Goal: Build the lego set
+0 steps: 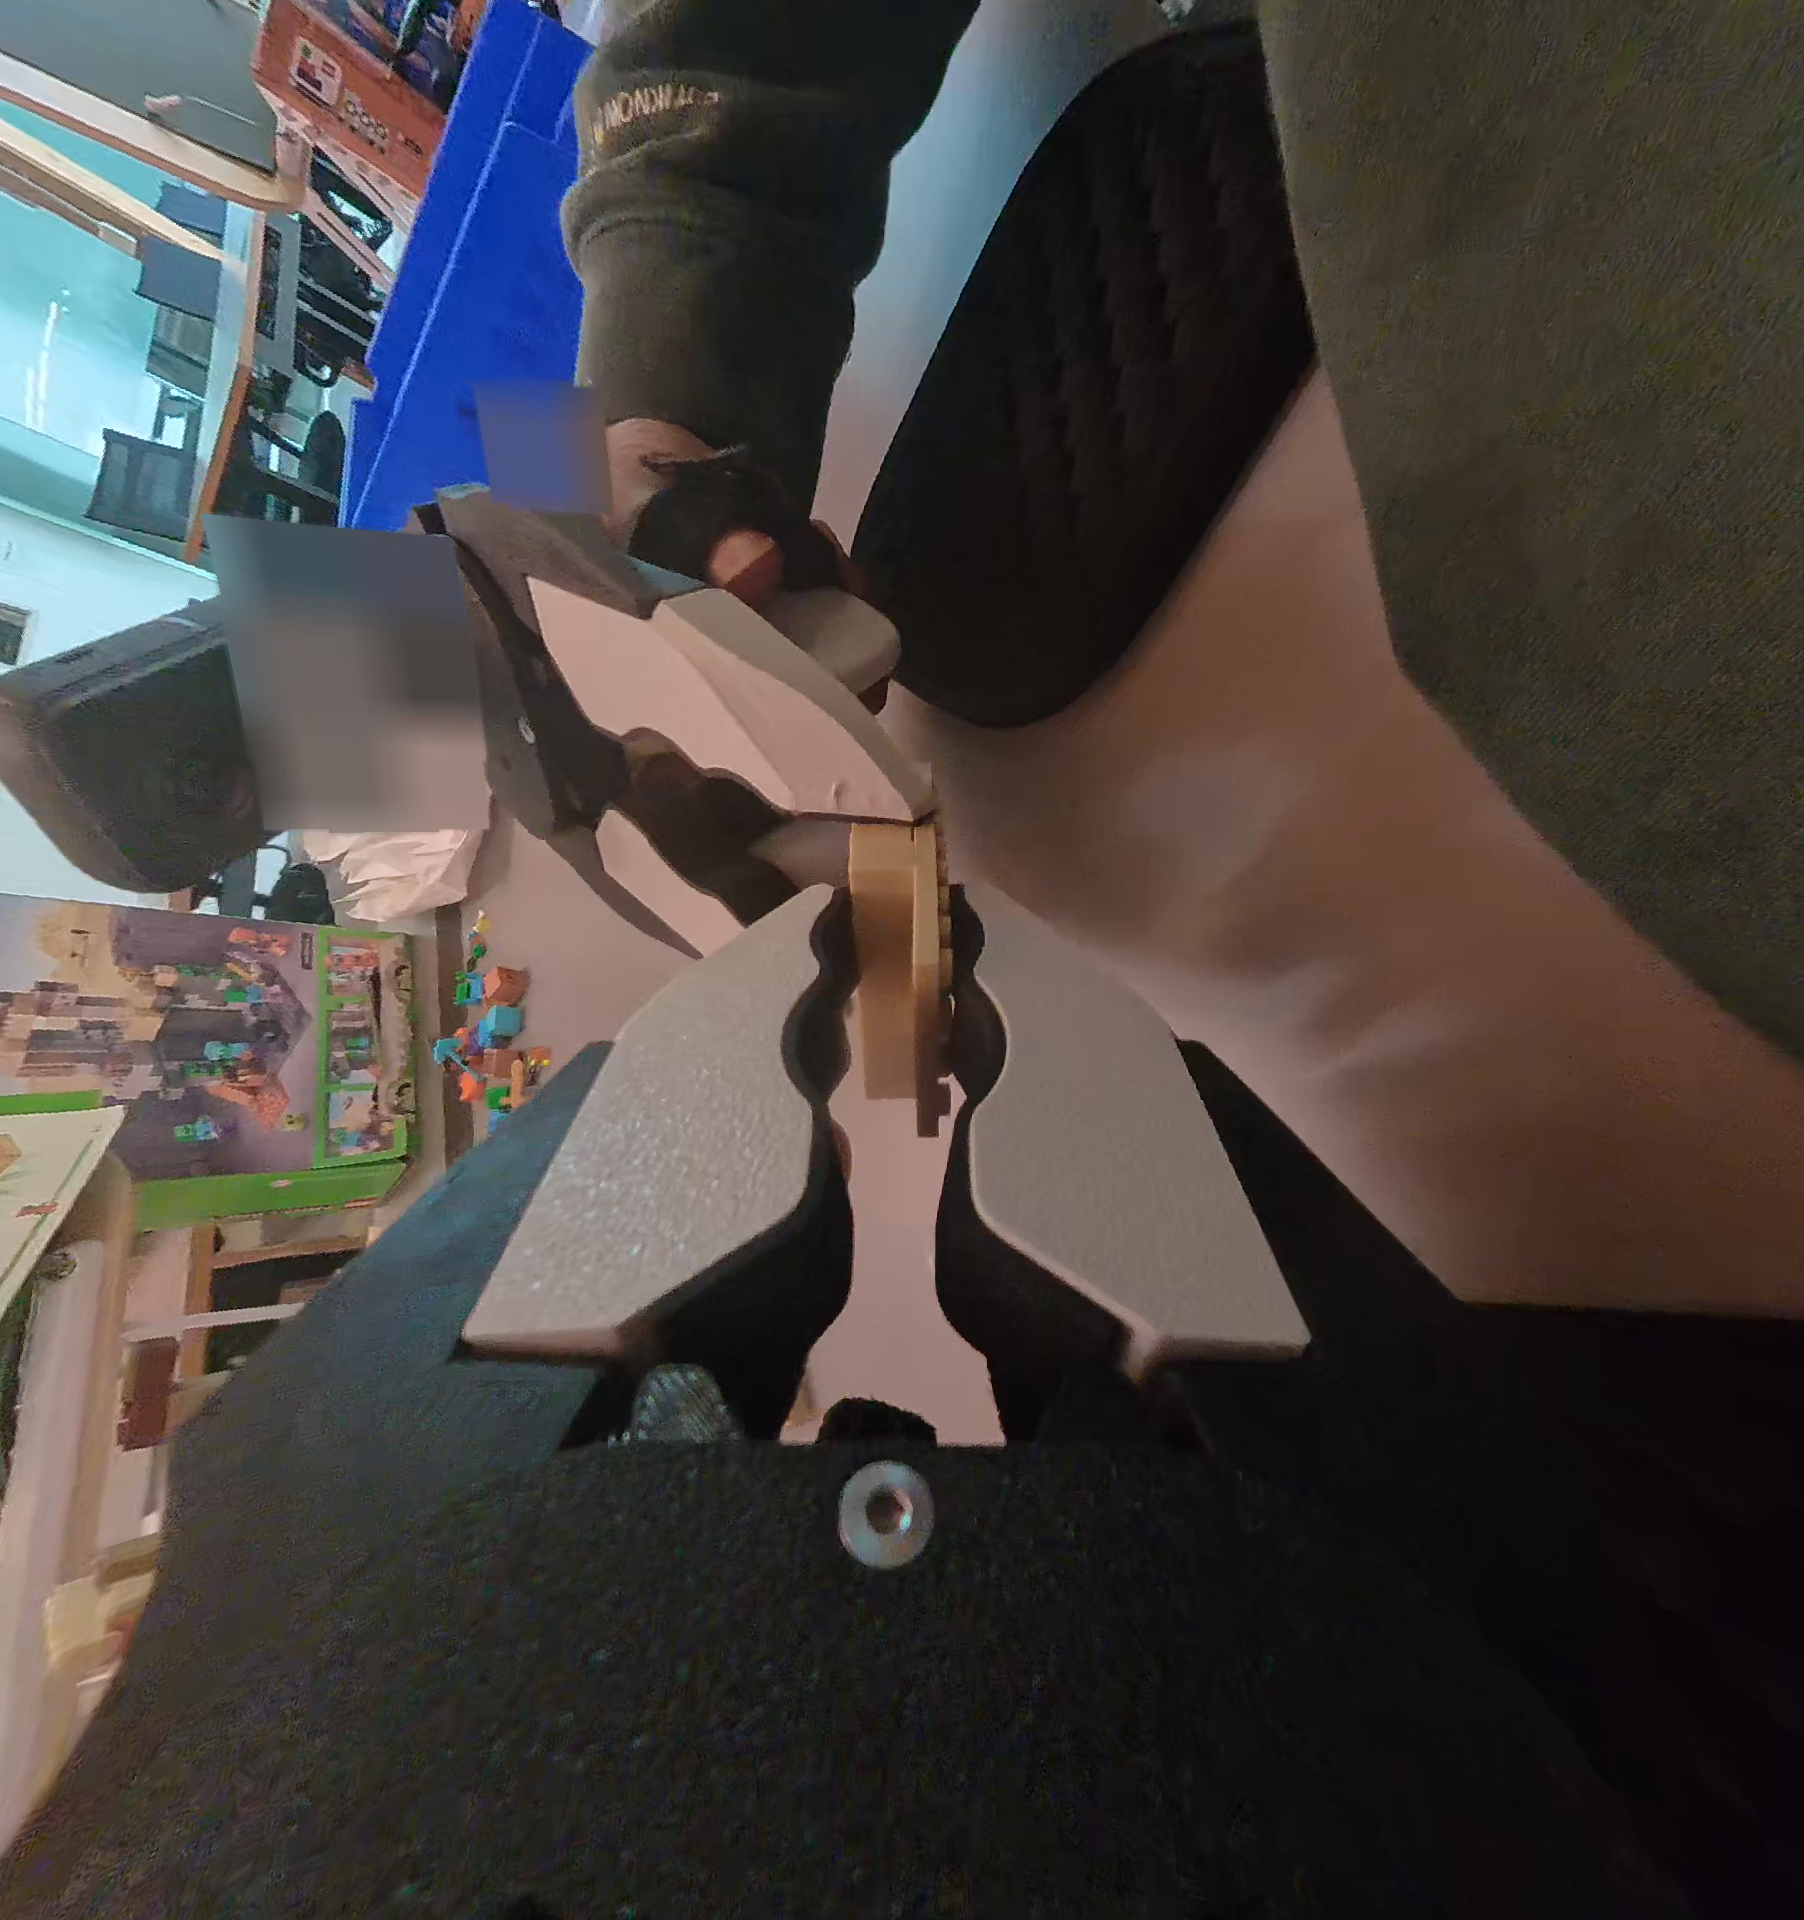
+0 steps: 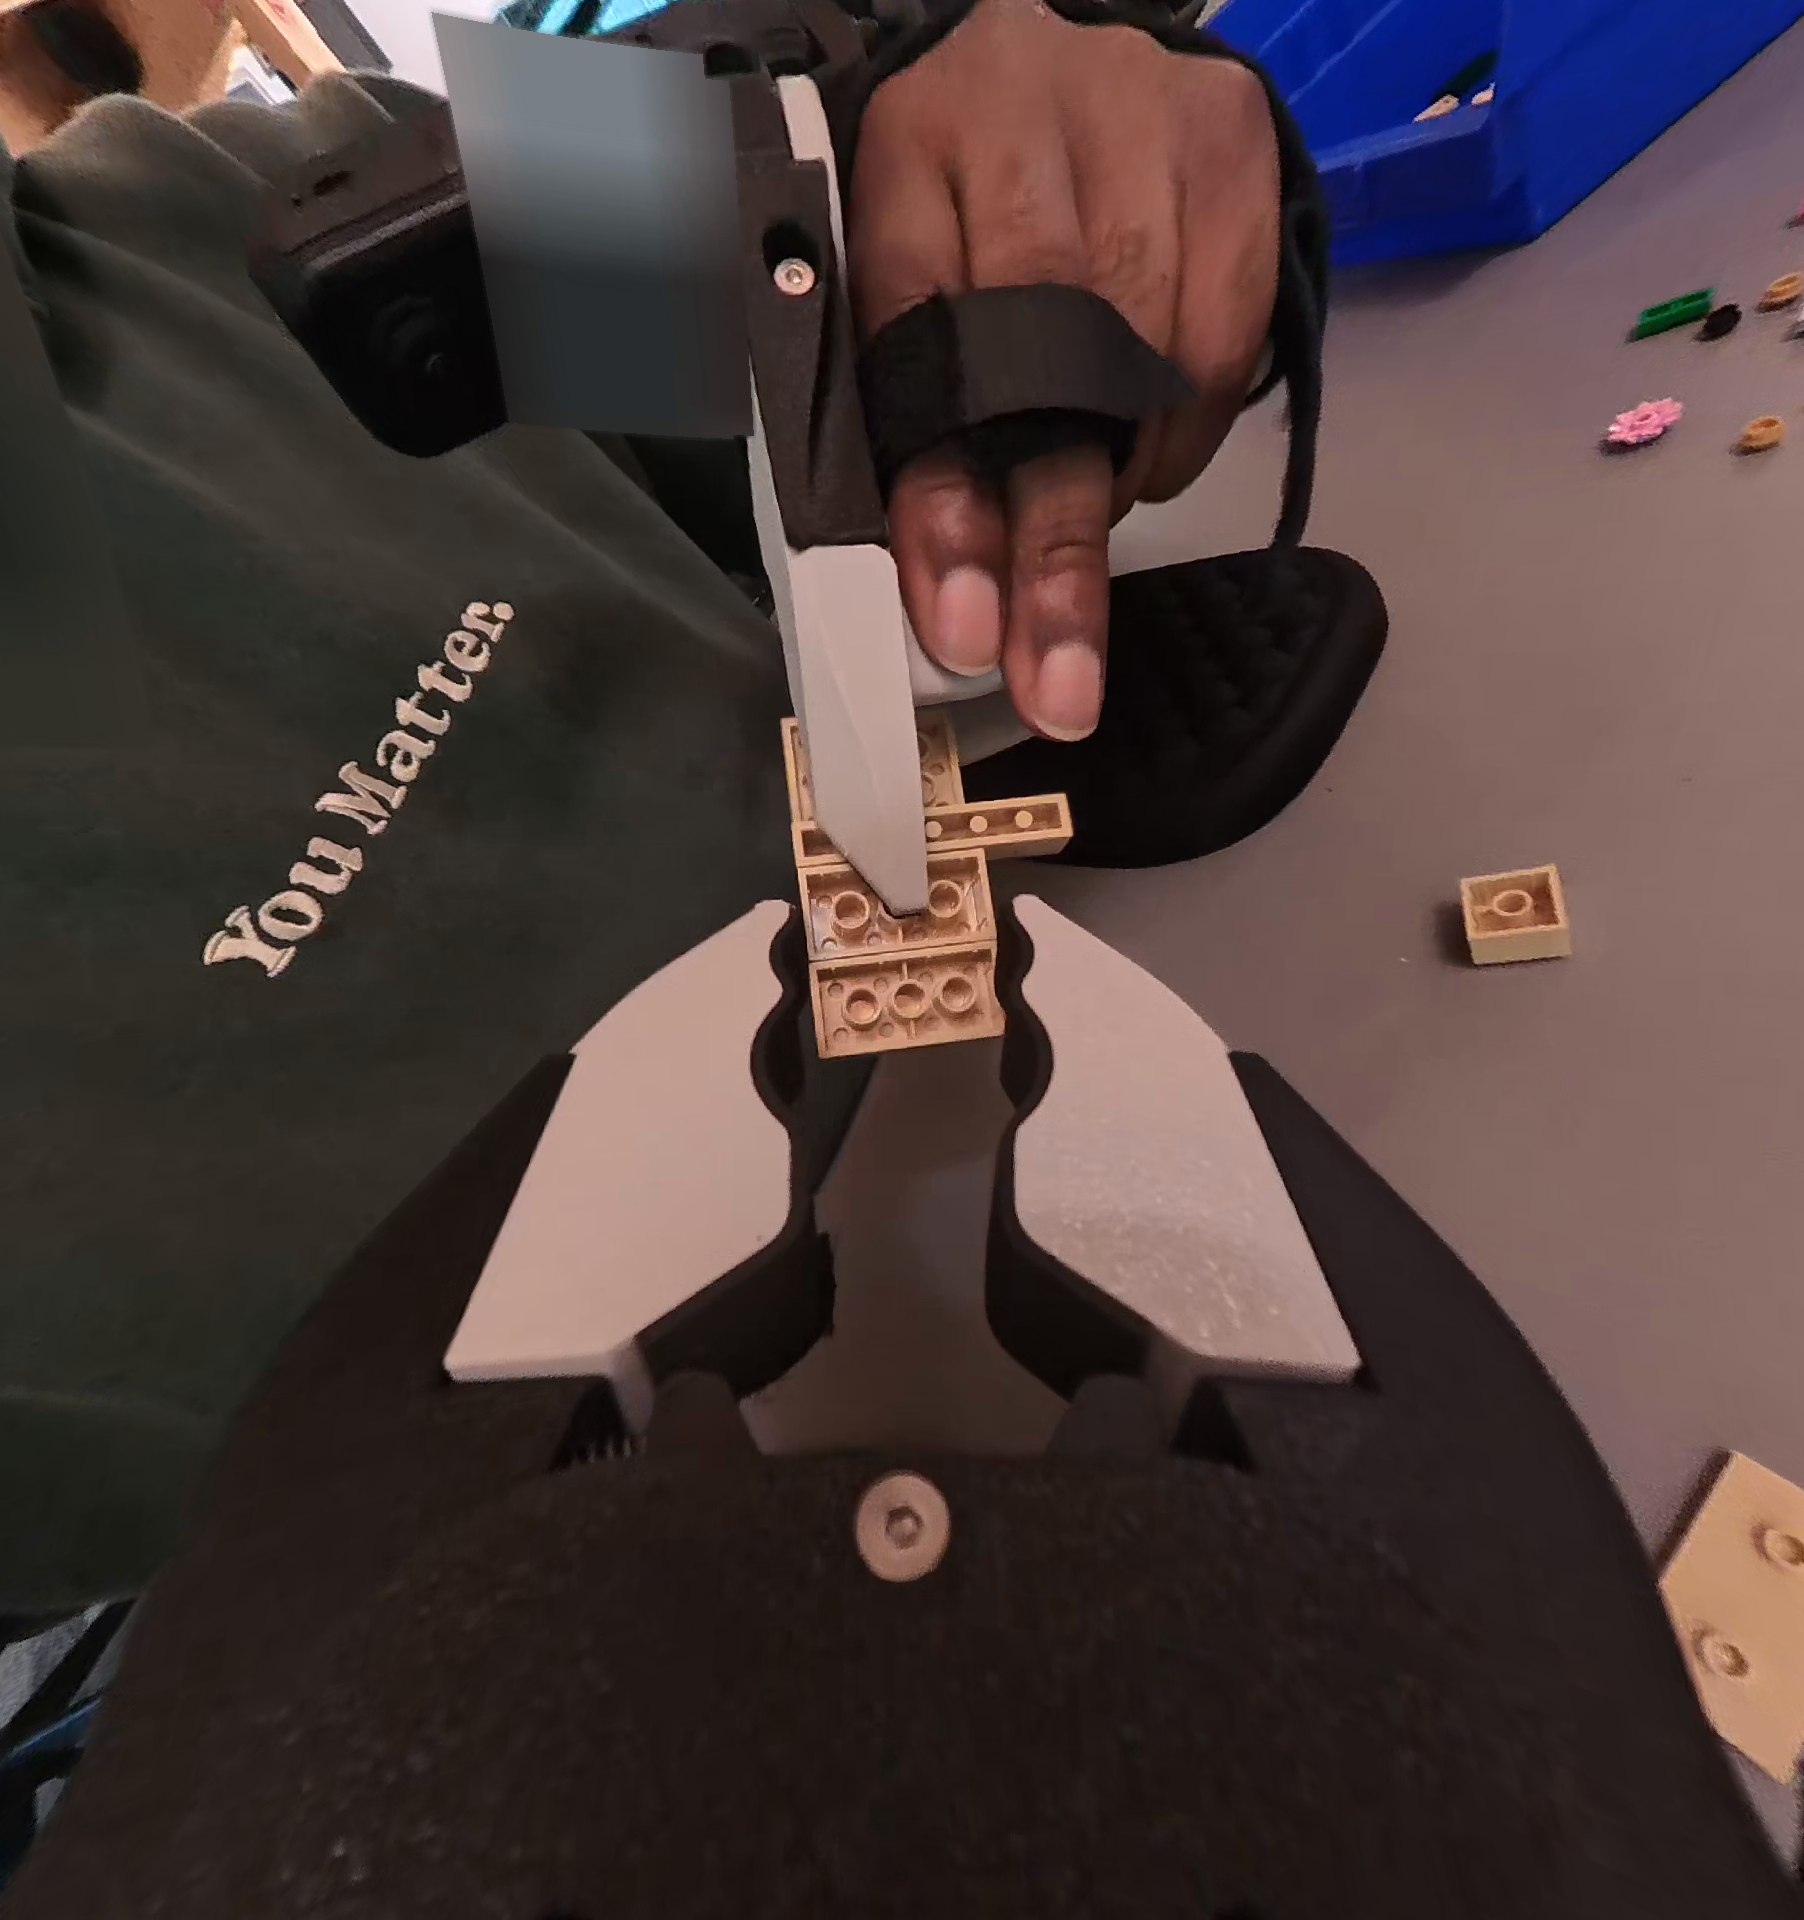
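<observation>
A tan Lego assembly [image 1: 893, 987] of stacked bricks and a thin plate is held in the air between both grippers. My left gripper [image 1: 898, 935] is shut on it and sees it edge-on. My right gripper [image 2: 898, 925] is shut on the sides of the assembly's nearest bricks [image 2: 908, 997], whose undersides face the camera. The left gripper's grey finger [image 2: 867, 790] comes down from above over the assembly, held by a hand. In the left wrist view the right gripper's fingers [image 1: 773, 727] meet the assembly's top end from the upper left.
A loose tan 2x2 brick [image 2: 1513, 914], a tan plate [image 2: 1802, 1621] and small pink, green and tan pieces [image 2: 1643, 421] lie on the grey table. A blue bin [image 2: 1500, 125] stands behind. A Lego box [image 1: 181, 1039], a booklet [image 1: 4, 1247] and minifigures [image 1: 493, 1029] are nearby. Only a small space, under 4 cm, lies between the two pairs of fingers.
</observation>
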A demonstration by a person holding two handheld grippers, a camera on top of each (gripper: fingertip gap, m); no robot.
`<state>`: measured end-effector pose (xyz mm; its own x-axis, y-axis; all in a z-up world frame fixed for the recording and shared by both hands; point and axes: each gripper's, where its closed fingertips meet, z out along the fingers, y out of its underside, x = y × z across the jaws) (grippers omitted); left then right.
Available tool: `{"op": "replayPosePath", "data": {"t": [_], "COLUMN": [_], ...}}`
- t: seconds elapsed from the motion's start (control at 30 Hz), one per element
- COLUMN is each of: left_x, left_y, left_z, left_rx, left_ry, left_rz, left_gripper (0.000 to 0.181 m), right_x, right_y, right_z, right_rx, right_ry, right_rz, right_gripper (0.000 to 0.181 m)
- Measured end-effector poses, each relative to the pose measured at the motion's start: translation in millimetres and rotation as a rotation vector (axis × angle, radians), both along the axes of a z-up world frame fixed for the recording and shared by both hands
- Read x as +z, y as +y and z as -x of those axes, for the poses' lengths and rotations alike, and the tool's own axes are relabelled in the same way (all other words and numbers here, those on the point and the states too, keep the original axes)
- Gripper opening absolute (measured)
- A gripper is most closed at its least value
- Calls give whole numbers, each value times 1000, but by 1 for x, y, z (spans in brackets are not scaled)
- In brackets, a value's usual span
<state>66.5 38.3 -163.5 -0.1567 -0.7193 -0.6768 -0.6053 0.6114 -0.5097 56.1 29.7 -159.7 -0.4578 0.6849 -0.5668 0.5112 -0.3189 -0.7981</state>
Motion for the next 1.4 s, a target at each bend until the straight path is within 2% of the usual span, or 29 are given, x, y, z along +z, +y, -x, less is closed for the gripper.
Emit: {"op": "replayPosePath", "data": {"t": [0.23, 0.3, 0.4, 0.57, 1.1, 1.2, 1.33, 1.4], "left_x": [8, 9, 9, 3, 0, 8, 13, 14], "left_y": [4, 8, 14, 10, 0, 6, 15, 15], "left_z": [-2, 0, 7, 8, 8, 7, 11, 13], "left_rx": [27, 42, 82, 58, 42, 64, 114, 114], "left_ry": [-115, -120, -126, -92, -72, -144, -177, -189], "left_rz": [-35, -84, -69, -55, 65, 41, 26, 35], "left_gripper": [16, 23, 31, 17, 16, 16, 33, 34], "right_x": [6, 6, 5, 9, 8, 15, 18, 19], "right_y": [6, 6, 6, 3, -7, 0, 2, 3], "right_z": [0, 0, 0, 2, 2, 2, 1, 1], "right_rx": [-17, -14, -11, 11, 23, -6, -11, -16], "right_ry": [20, 20, 21, 29, 40, 57, 71, 73], "right_rz": [23, 34, 40, 39, 1, 32, 10, 18], "right_gripper": [34, 34, 34, 34, 34, 34, 34, 34]}}
